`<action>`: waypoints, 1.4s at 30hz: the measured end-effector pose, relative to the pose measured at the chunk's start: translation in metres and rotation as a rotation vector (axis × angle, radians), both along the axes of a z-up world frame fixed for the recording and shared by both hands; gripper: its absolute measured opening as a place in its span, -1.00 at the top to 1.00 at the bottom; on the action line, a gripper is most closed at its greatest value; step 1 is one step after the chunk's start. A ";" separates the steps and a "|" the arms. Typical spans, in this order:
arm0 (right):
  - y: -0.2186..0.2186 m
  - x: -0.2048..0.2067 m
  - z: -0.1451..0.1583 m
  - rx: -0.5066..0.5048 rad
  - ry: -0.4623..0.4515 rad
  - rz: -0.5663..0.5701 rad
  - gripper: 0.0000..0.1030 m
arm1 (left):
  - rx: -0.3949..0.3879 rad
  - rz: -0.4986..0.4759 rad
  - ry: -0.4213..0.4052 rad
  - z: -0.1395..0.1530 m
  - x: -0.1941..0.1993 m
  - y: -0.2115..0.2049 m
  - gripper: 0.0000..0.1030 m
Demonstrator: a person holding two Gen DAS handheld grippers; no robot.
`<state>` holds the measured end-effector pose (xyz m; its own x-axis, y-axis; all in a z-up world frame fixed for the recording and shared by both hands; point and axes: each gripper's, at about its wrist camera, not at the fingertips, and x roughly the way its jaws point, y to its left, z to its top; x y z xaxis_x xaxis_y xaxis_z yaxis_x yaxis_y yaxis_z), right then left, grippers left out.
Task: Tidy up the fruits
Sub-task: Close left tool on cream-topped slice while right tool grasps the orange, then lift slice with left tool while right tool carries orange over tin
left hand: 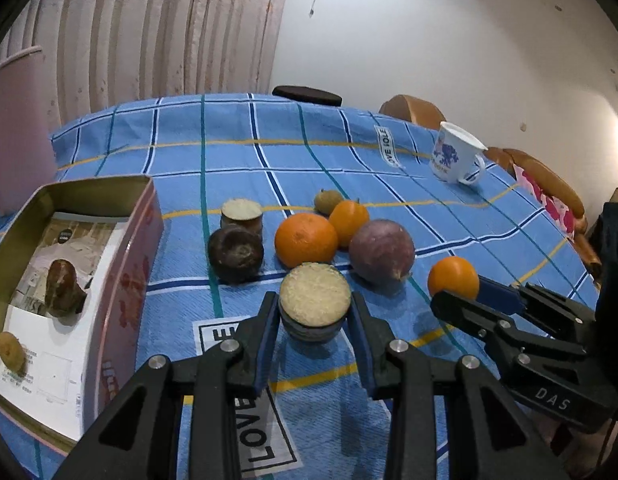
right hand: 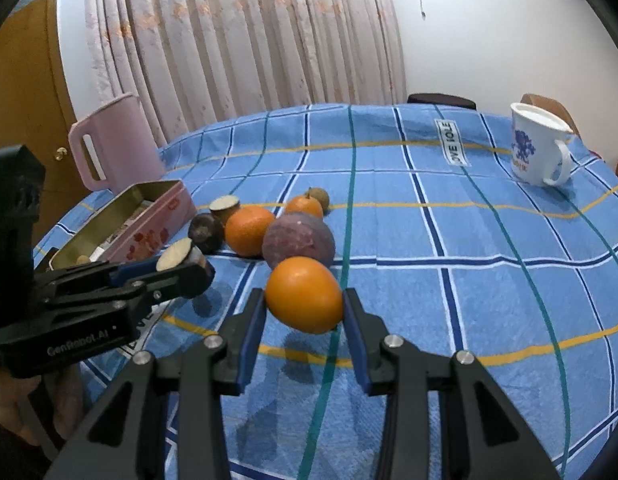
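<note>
The cut fruit piece (left hand: 315,306) is pinched in the left gripper (left hand: 313,336) just above the cloth, and the small orange (right hand: 304,299) is squeezed in the right gripper (right hand: 304,320). The orange is round and smooth, so it might slip out and roll into the other fruits (right hand: 297,242). The grippers are close and could bump on the way to the pink tin box (left hand: 125,240).

We hold our left gripper (left hand: 315,316) angled down, its blue pads pressed on either side of a cut fruit half (left hand: 315,306). Our right gripper (right hand: 305,312) points down at a similar slant just to its right, jaws clamped on a small orange fruit (right hand: 304,295). The two grippers sit side by side, close but apart.
</note>
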<state>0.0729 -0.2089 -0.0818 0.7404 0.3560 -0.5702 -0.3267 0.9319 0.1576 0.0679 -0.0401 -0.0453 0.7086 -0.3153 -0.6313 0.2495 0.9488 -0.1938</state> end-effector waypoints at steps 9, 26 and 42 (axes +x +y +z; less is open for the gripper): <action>0.000 -0.006 0.003 0.009 -0.043 0.000 0.19 | 0.014 0.035 -0.051 0.005 -0.007 0.002 0.30; -0.002 -0.018 0.008 0.017 -0.120 -0.001 0.19 | 0.033 0.093 -0.155 0.016 -0.023 0.004 0.29; -0.003 -0.033 0.015 0.020 -0.214 -0.001 0.19 | 0.089 0.135 -0.273 0.026 -0.042 -0.002 0.29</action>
